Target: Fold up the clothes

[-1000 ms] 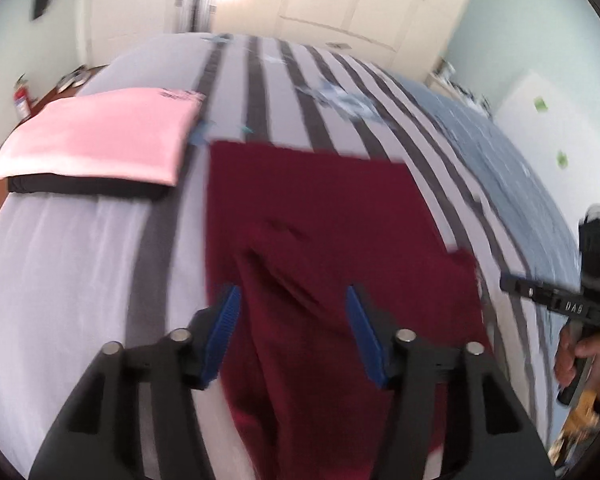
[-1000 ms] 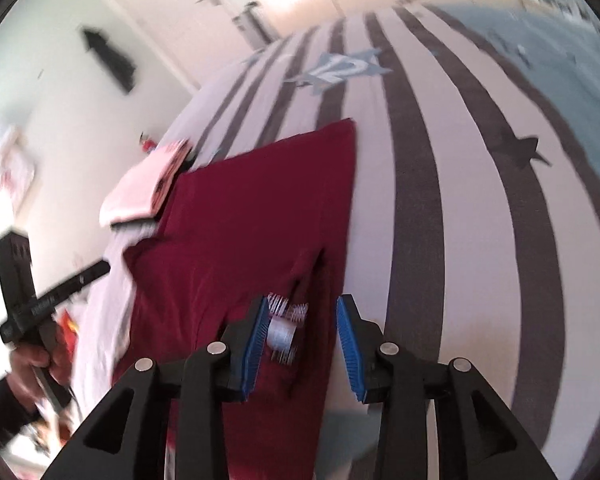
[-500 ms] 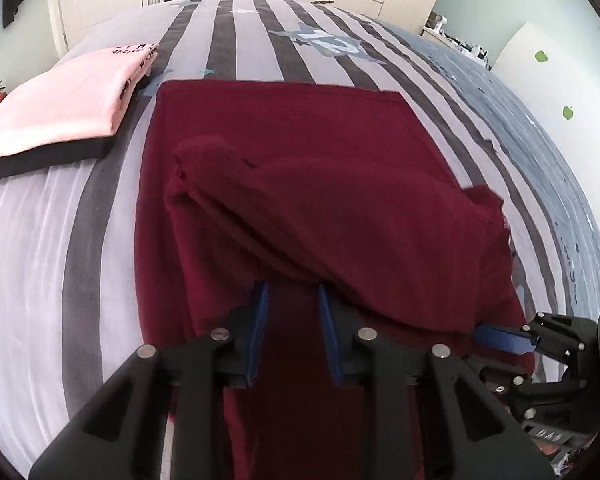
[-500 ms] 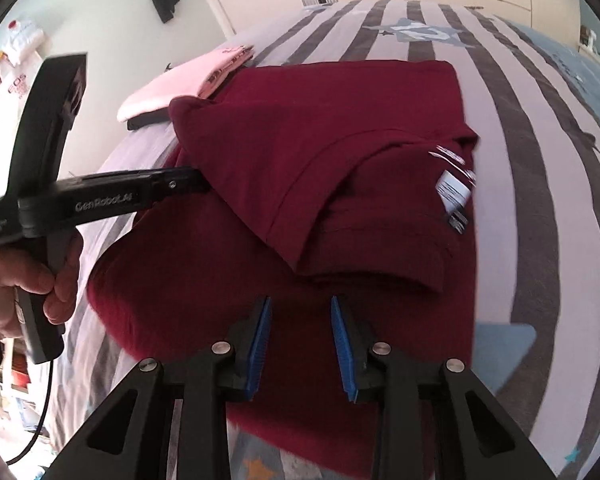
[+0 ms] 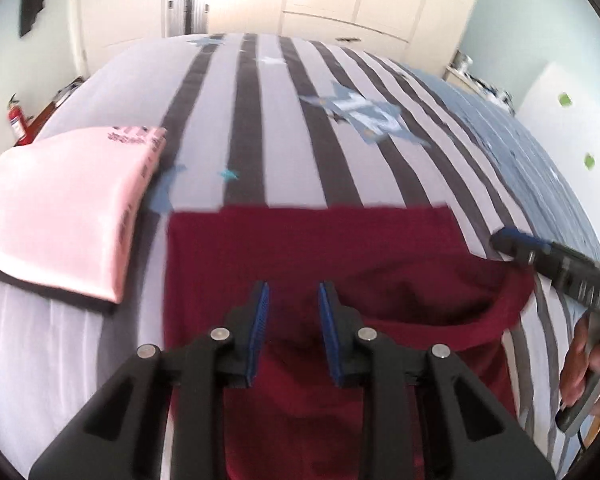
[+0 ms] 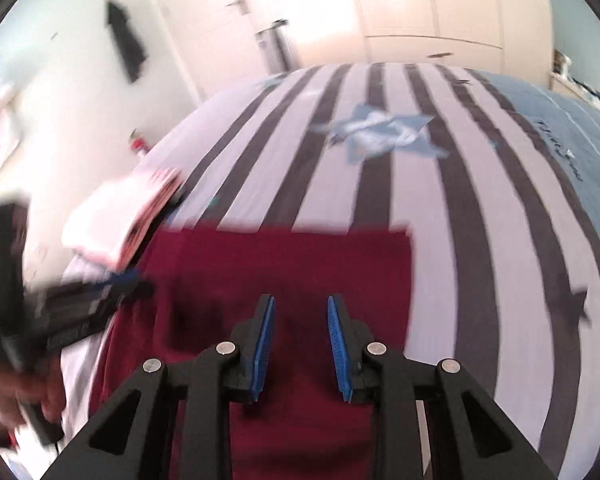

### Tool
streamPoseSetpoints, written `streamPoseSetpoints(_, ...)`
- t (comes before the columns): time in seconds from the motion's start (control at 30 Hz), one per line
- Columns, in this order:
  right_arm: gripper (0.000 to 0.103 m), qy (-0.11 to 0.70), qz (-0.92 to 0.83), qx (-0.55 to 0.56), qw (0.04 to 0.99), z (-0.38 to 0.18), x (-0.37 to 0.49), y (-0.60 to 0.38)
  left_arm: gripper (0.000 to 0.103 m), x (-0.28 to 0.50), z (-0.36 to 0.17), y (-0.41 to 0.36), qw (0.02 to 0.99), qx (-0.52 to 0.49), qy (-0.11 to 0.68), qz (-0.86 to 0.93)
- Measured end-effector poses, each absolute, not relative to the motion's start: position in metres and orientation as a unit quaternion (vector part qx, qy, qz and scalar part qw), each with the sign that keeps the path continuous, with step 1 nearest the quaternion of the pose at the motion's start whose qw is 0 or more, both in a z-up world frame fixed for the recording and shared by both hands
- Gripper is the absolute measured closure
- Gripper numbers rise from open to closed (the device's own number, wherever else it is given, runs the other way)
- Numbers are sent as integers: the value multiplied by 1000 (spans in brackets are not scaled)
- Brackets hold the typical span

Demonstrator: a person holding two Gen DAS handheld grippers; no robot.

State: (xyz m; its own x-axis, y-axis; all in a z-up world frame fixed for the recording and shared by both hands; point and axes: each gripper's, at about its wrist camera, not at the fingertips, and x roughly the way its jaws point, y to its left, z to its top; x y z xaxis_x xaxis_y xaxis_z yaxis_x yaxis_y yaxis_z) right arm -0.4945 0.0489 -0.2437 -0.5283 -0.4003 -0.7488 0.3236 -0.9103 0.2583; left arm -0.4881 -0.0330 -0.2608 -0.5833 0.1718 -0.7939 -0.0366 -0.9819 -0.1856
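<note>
While the dark red soft cotton garment (image 5: 312, 248) is lying part-folded on the striped bedspread (image 5: 284, 128), the left gripper (image 5: 292, 316) is hovering unclenched, empty; the right gripper (image 6: 300, 332) is closing on nothing. Light, limp cloth: pinching hem corners looks best.

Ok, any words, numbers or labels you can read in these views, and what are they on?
No text reads clearly.
Pink folded garment: dark print along its edge, blurred.
Large blue star on the bedcover: white marking, blurred.
Blue panel of the bedcover: dark script line, too blurred.
</note>
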Motion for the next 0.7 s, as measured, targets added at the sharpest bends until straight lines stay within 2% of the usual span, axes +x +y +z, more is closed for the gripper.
streamPoseSetpoints(0.17, 78, -62, -884, 410, 214, -216, -497, 60, 80, -462, -252, -36, 64, -437, -64, 895)
streamPoseSetpoints(0.43, 78, -19, -854, 480, 201, -274, -455, 65, 78, -455, -289, -53, 39, -481, -48, 875)
streamPoseSetpoints(0.6, 77, -36, -851, 499, 157, -295, -463, 78, 55, -463, -295, -59, 29, -488, -46, 871)
streamPoseSetpoints(0.7, 76, -49, -848, 506, 151, -299, -475, 82, 52, -467, -298, -63, 31, -493, -61, 867)
